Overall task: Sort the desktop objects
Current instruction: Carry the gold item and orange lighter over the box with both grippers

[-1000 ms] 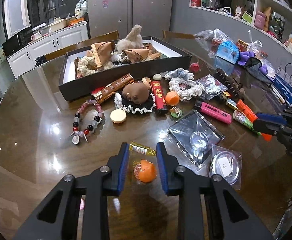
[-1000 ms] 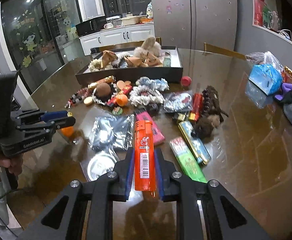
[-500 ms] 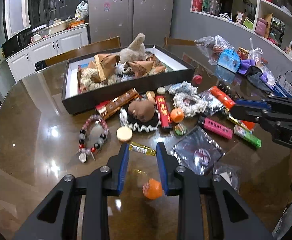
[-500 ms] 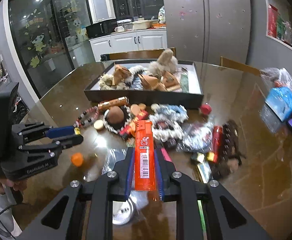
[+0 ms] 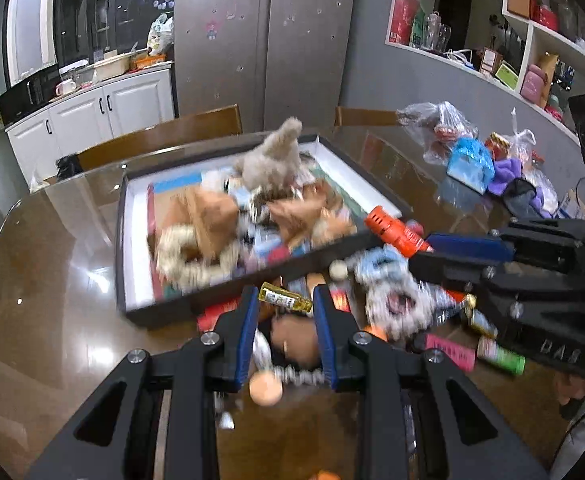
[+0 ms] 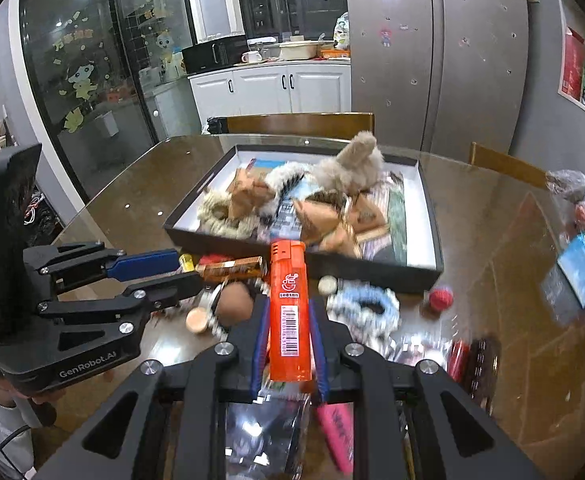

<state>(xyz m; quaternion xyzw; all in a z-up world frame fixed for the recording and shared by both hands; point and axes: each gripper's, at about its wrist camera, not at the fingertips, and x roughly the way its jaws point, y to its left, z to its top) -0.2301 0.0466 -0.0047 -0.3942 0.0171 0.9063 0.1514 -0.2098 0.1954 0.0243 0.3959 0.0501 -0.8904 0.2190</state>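
Two grippers, each carrying one item, hang by the single black tray (image 6: 428,216) on the brown table (image 6: 504,240).

The right gripper (image 6: 288,312) is clamped on one orange lighter (image 6: 290,308), its head at the tray's near wall. The left gripper (image 5: 284,304) pinches one small yellow packet (image 5: 285,299) crosswise at its tips, just short of that wall. The tray holds one fluffy plush toy (image 6: 352,168), brown paper cones too blurred to count, and woolly loops. Loose trinkets crowd the table before it.
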